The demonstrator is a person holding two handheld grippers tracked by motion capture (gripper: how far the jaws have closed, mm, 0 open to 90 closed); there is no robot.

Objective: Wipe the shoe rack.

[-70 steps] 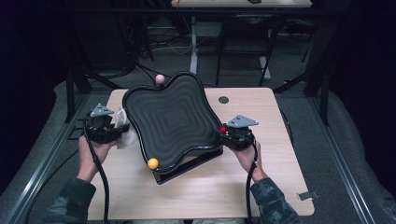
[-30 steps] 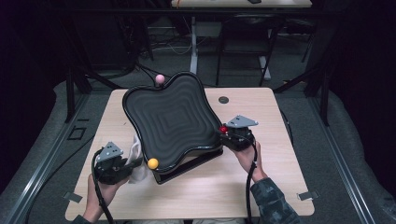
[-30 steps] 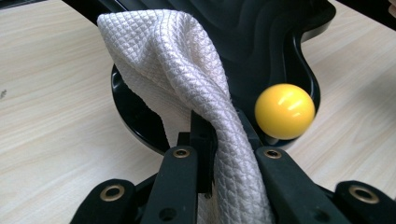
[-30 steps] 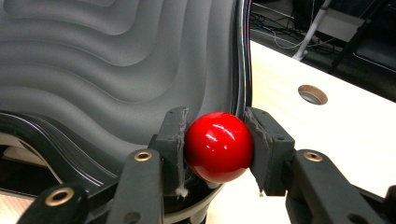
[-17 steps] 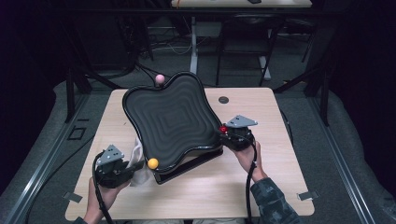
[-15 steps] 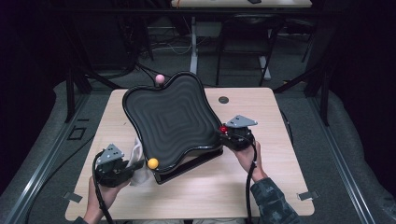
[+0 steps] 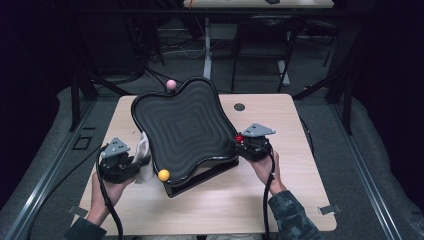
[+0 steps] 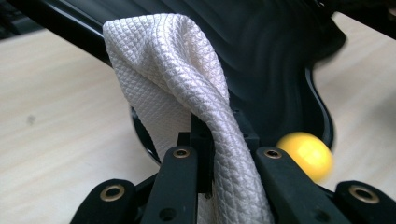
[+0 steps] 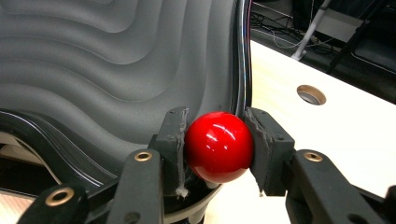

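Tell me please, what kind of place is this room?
Probably a lab or workshop set up for recording, not a home. A plain wooden table with a cable hole stands on grey floor, loose cables and bare desk legs behind, and the surroundings are dark.

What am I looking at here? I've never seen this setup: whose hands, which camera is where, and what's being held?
A person sits at a table with a hand-held two-jaw gripper in each hand. The high view looks down from above; the other two cameras ride on the grippers and look along their black jaws. On the table stands a wavy black tray, tilted, with ball knobs on its rim: a pink ball at the far edge, a yellow ball at the near one. The left gripper is shut on a white cloth beside the tray's edge. The right gripper is shut on a red ball at the tray's right rim.
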